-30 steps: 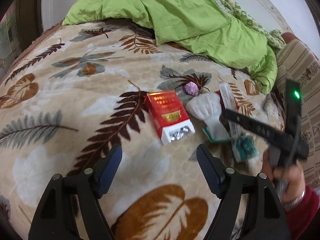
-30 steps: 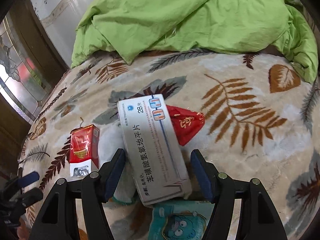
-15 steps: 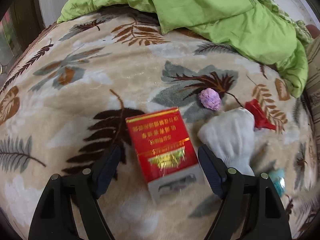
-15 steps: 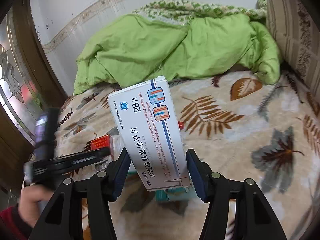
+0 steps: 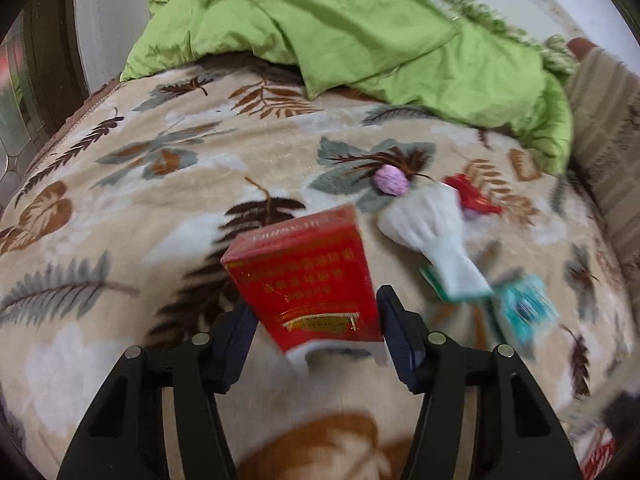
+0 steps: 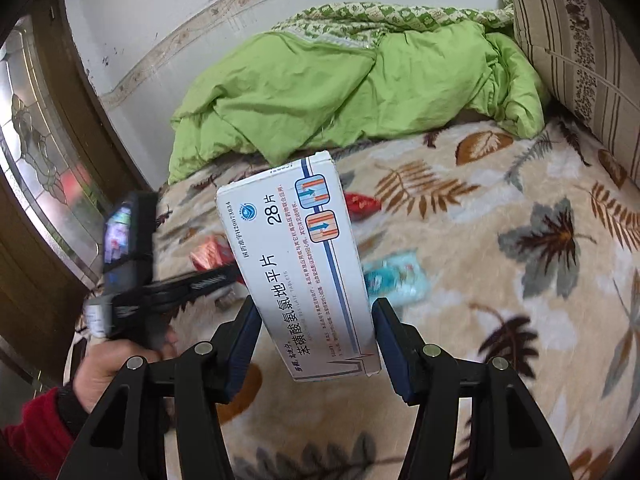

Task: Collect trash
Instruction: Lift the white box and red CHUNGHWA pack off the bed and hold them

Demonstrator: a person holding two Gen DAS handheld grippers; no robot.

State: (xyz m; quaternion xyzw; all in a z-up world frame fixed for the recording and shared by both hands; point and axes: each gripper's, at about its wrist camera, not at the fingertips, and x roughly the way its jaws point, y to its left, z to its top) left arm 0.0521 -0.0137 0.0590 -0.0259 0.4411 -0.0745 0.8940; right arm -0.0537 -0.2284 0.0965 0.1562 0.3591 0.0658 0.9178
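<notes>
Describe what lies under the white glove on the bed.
A green packet edge pokes out beneath the white glove, on the leaf-print blanket. The rest is covered.

My grippers were black frames with dark blue finger pads (image 5: 236,344) and round silver screws (image 6: 432,349). My bare left hand (image 6: 108,368) showed below a red sleeve (image 6: 32,428).

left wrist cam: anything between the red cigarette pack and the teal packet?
Yes. In the left wrist view, a crumpled white tissue lies on the blanket between the red cigarette pack and the teal packet.
</notes>
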